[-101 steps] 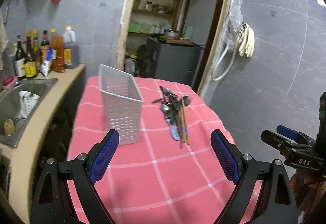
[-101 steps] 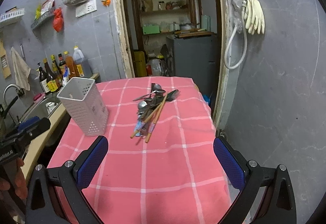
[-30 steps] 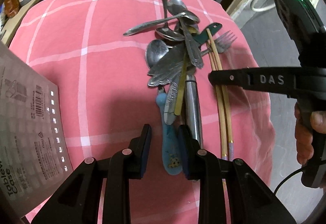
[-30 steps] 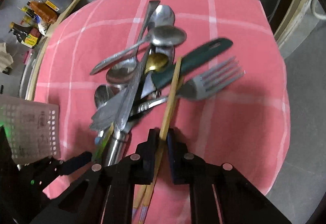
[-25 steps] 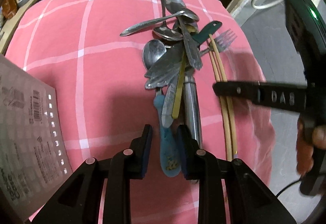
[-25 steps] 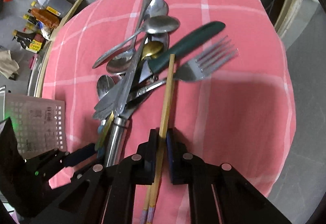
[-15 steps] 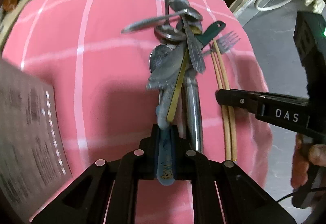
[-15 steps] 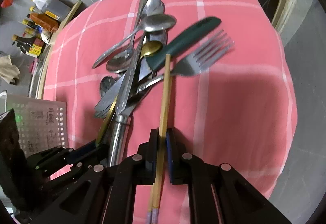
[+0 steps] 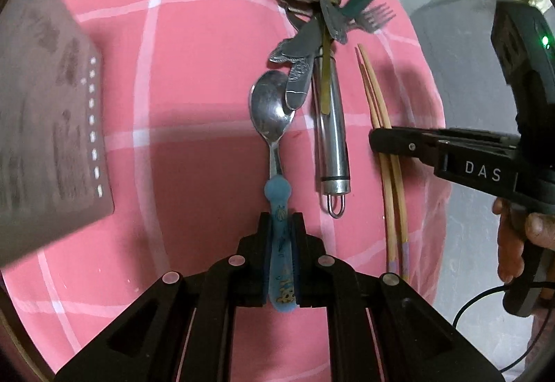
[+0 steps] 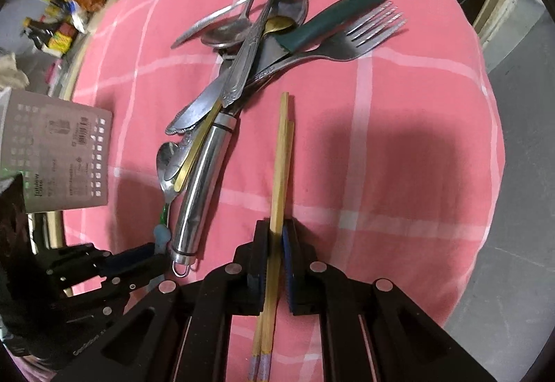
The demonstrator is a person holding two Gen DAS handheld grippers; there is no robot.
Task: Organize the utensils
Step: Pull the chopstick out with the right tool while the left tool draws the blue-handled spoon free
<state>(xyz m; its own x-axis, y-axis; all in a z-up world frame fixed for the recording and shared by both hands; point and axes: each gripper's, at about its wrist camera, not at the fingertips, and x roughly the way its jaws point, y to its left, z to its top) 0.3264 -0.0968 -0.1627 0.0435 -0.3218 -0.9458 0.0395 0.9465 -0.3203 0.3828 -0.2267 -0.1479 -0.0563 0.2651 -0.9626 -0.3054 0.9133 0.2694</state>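
Looking through the left wrist camera, I see my left tool [image 9: 280,236] clamped on the blue-handled spoon [image 9: 274,125], beside the cutlery pile [image 9: 312,17] on the pink worktop [image 9: 194,76]. Through the right wrist camera, my right tool [image 10: 275,260] pinches the chopsticks [image 10: 281,153], near the white basket [image 10: 59,153].

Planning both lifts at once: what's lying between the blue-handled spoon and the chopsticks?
One thing: a steel tool handle with a hanging loop, lying lengthwise between the blue-handled spoon and the chopsticks. It shows best in the left wrist view.
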